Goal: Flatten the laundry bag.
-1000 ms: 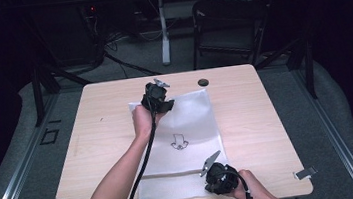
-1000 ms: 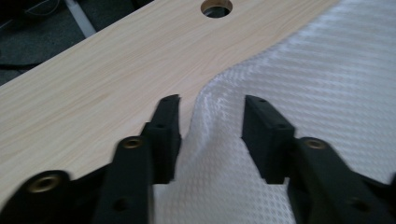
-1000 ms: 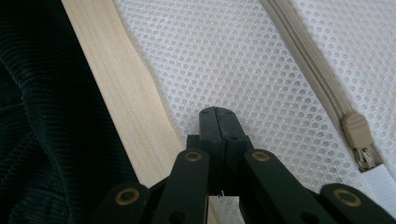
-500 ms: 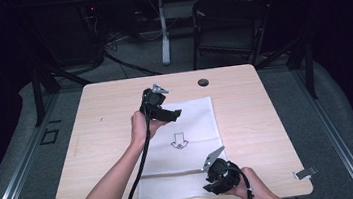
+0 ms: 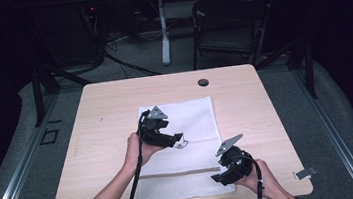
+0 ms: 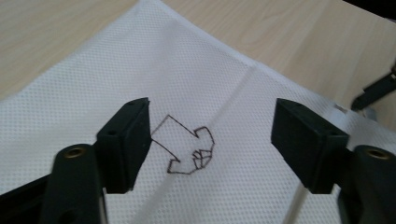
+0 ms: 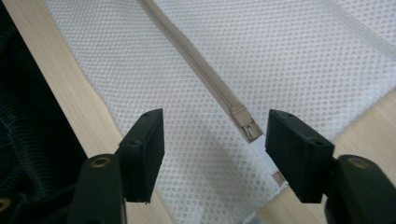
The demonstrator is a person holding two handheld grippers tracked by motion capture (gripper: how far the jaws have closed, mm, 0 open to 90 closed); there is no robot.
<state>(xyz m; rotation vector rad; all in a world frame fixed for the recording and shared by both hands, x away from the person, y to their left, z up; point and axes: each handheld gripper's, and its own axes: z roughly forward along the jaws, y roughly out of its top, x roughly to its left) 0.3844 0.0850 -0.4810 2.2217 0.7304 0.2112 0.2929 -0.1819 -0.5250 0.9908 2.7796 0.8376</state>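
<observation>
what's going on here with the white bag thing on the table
A person works at a wooden table with a gripper in each hand, over a white mesh bag that lies flat on it. The left gripper hovers over a small arrow drawing on the mesh; its jaws have just been closing a little but stand apart with nothing clamped. The right gripper is at the bag's near right corner, by the beige zipper and its pull; its jaws have just been opening, and nothing is gripped.
</observation>
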